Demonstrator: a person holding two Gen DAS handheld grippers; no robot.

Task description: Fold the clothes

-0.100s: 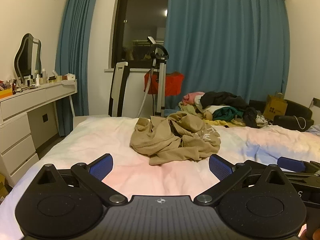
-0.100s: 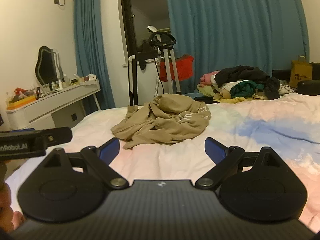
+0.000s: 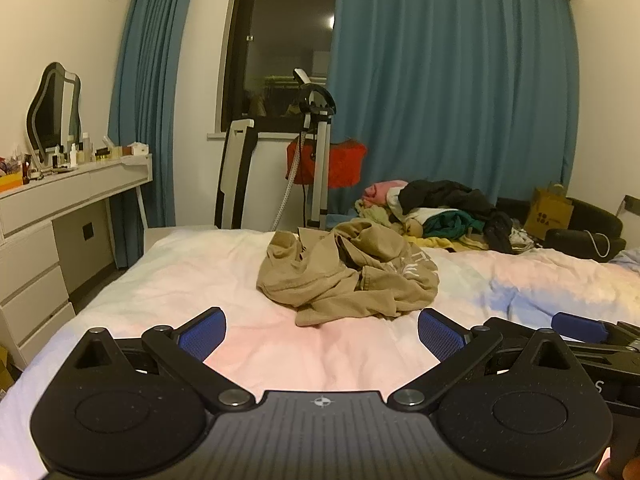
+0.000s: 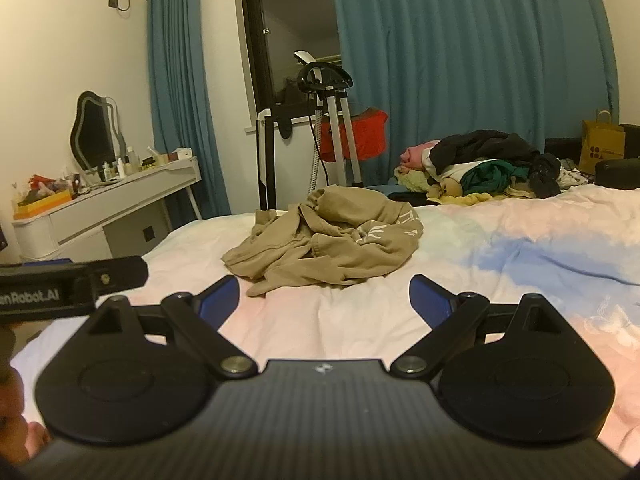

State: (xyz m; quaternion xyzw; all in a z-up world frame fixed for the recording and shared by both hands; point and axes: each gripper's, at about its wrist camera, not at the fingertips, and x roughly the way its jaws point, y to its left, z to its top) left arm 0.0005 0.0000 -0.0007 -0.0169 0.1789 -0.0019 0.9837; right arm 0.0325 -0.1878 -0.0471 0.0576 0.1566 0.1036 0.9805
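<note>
1. Two grippers face the bed (image 3: 168, 280), side by side and low over its near edge. The left gripper (image 3: 322, 330) has its jaws spread wide with nothing between the blue pads (image 3: 202, 334); only bare bedding shows in the gap.
2. The right gripper (image 4: 324, 300) likewise stands fully spread and holds nothing. In the left wrist view its body shows at the far right edge; in the right wrist view the left gripper's body shows at the left edge.
3. The task's thing, a tan garment (image 3: 348, 276), lies crumpled in a heap on the bed, ahead of both grippers and apart from them. Pale lettering shows on one fold (image 4: 384, 234). No edge, sleeve or hem can be told apart with certainty in the bunched cloth.
4. Judged step: the very start, approach before first grasp. No fold is made; the garment is not yet spread flat.
5. Next move, as judged: bring both grippers forward to the heap, pick two separate edges or corners, pinch one layer each, then lift and pull apart to open the cloth out on the bed.
6. A pile of other clothes (image 3: 444, 216) lies farther back, beyond the tan garment, presumably waiting its turn.
7. Caution: grabbing several layers at once would keep the heap bunched.
</note>
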